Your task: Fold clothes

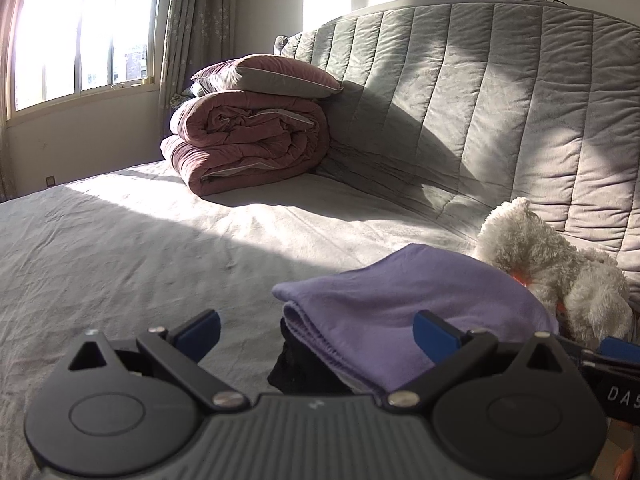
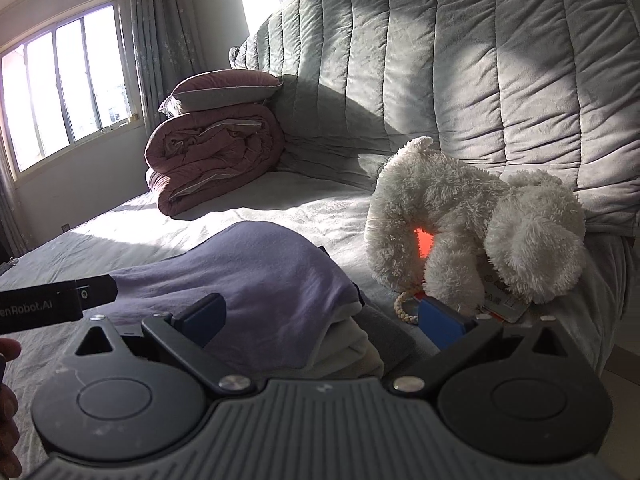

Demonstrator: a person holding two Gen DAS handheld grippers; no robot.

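The left gripper (image 1: 316,334) hangs low over the bed (image 1: 120,248), its blue-padded fingers (image 1: 200,330) spread wide with nothing between them. Just ahead of it lies a folded lavender garment (image 1: 400,304), sitting on top of a small stack; a dark, almost black piece of cloth (image 1: 296,364) shows under its near left edge. The garment's folded edge faces the left gripper, and the right finger overlaps the lavender cloth in this view, though whether it touches cannot be told.

The right gripper (image 2: 324,320) is also held wide apart and empty, at the right side of the same stack. From here the lavender garment (image 2: 248,276) drapes over several pale, cream-coloured layers (image 2: 348,348), with a grey fabric piece (image 2: 384,332) beside them. A black bar of the left gripper's body (image 2: 60,300) pokes in from the left edge, above a bit of the person's hand (image 2: 8,400).

A fluffy white plush toy (image 2: 472,224) slumps just right of the stack, close to the quilted grey headboard (image 2: 480,60); an orange patch glows at its middle, and a beaded loop (image 2: 404,306) and a printed tag (image 2: 504,300) lie under it. Far back on the bed, a rolled dusty-pink duvet (image 1: 248,144) carries a pillow (image 1: 268,76) on top, next to the curtained window (image 1: 84,28). Sunlight falls across the pale grey sheet
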